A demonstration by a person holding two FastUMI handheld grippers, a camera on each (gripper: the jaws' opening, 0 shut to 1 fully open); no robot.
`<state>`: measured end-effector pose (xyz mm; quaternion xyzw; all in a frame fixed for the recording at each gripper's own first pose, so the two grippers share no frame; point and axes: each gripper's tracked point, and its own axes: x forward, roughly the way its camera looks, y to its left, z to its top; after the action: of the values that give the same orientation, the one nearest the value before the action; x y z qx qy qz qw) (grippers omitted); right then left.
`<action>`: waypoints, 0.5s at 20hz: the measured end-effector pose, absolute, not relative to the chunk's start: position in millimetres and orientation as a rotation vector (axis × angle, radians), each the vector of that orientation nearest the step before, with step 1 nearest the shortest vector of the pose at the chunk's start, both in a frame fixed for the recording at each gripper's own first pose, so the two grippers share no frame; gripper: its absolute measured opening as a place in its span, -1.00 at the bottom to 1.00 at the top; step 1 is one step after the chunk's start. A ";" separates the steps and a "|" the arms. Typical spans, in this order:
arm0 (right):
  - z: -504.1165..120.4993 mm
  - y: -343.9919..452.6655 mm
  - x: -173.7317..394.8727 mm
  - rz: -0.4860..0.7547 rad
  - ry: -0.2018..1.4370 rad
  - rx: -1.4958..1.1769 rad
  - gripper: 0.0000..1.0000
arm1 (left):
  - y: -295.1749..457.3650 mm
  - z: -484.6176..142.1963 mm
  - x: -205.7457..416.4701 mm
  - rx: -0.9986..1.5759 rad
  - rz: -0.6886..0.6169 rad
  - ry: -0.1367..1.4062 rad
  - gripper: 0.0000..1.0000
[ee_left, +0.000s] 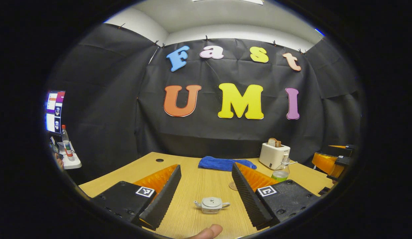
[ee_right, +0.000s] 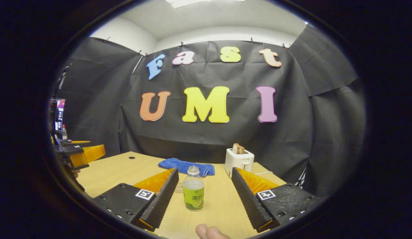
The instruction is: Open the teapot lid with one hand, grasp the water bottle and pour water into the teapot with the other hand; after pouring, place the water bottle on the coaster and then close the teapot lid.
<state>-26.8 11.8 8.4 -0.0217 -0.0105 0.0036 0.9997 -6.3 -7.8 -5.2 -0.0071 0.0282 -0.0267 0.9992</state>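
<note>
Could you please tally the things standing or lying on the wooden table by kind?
Small white ceramic teapot: 1
Clear plastic water bottle with green label: 1
Round brown woven coaster: 1
Folded blue cloth: 1
White toaster holding a bread slice: 1
Total: 5

Both views are evenly and brightly lit from overhead, with a ceiling light panel (ee_right: 206,2) at the top edge. Shadows on the wooden table (ee_left: 199,186) are soft and faint. Focus is sharp at centre. Fisheye distortion bows the walls and table edges, and detail smears toward the rim. No strong glare.
</note>
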 end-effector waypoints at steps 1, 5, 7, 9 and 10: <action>6.8 10.2 -26.9 0.001 -0.012 -0.044 0.92 | -6.8 -8.1 -6.2 -0.012 -0.052 0.062 0.92; 1.3 7.6 -22.5 0.011 0.006 -0.010 0.92 | -9.7 -16.9 -2.1 -0.018 -0.061 0.090 0.93; -1.2 7.2 -19.8 0.013 0.004 -0.010 0.92 | -10.2 -22.3 0.2 -0.017 -0.062 0.105 0.92; -7.7 9.9 -17.9 0.020 0.007 -0.019 0.92 | -9.7 -27.8 5.8 -0.018 -0.062 0.108 0.92; -10.9 11.0 -16.6 0.025 0.006 -0.023 0.92 | -10.2 -32.9 12.3 -0.019 -0.062 0.112 0.93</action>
<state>-16.6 11.0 -10.9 -0.0117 0.0028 0.0127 0.9998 12.3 -10.2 -32.9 -0.0093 0.0559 -0.0309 0.9979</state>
